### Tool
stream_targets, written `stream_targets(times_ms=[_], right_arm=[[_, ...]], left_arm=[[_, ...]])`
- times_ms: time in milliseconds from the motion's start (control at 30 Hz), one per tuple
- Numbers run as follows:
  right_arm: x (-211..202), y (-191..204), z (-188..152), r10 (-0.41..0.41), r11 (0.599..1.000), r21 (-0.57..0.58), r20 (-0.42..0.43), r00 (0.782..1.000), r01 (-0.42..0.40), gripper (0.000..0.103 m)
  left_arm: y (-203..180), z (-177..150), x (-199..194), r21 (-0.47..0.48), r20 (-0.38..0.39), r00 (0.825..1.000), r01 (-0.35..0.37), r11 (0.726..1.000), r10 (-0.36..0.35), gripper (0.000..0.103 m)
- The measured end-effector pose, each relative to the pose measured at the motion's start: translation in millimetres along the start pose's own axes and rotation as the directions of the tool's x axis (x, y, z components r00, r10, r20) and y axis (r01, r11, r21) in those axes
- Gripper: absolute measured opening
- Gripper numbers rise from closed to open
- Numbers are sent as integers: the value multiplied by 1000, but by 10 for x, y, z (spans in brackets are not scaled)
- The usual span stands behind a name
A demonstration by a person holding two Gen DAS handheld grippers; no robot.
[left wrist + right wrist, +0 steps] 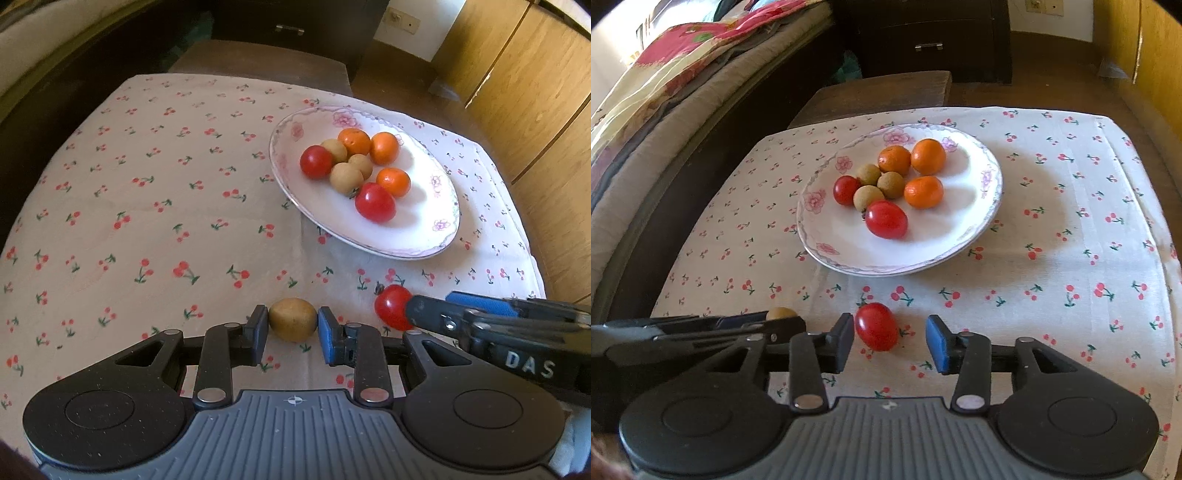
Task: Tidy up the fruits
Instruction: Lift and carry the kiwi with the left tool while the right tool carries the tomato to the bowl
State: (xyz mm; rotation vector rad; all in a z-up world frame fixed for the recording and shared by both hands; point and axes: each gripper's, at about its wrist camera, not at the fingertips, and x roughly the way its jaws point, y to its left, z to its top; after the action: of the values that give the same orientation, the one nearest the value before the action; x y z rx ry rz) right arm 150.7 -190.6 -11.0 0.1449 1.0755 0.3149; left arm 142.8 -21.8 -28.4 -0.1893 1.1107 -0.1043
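cherry-printed cloth point(147, 221) covers the table in the left wrist view; at the lower middle of the frame the left gripper point(293, 325) is clenched on a brown longan point(293, 319), both pads pressed against its sides; just to the right of it a red cherry tomato point(392, 306) lies on the cloth, touched by the dark finger of the right gripper point(424, 308) that reaches in from the right edge; in the upper right stands a flowered plate point(436, 236) holding three small oranges point(384, 147), three longans point(343, 179) and two red tomatoes point(375, 202), clustered together near its middle.

in the right wrist view the right gripper point(890, 339) sits at the lower middle, released; the cherry tomato point(876, 326) rests on the cloth point(1052, 240) between the fingers, close against the black left finger and well clear of the blue pad point(936, 343) on the right; whether the left finger truly touches it is hard to tell from here; at the lower left the left gripper point(775, 321) comes in from the edge, with only the top of its longan point(781, 313) showing above the fingers; the plate point(846, 258) stands in the upper middle of the frame, apart from both grippers, carrying the same oranges point(928, 156), longans point(891, 184) and tomatoes point(886, 219); bedding is piled at the upper left.
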Motion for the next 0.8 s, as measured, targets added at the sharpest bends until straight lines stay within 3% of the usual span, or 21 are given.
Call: stream_targets(times_ms=[400,567,800], right_arm=[[285,98,33,-13,996,-84,-32,999,10,45],[303,189,23,-43,991,-127,-22,999,40,32],[275,137,15,-42,992,-121,-27,999,38,31]], left_arm=[[68,15,17,-13,-6,1000,-3,1000,2,37],[67,21,53,-25,-7,1000,-4,1000,4,37],[55,60,90,-45,17,1000,-8,999,8,39]])
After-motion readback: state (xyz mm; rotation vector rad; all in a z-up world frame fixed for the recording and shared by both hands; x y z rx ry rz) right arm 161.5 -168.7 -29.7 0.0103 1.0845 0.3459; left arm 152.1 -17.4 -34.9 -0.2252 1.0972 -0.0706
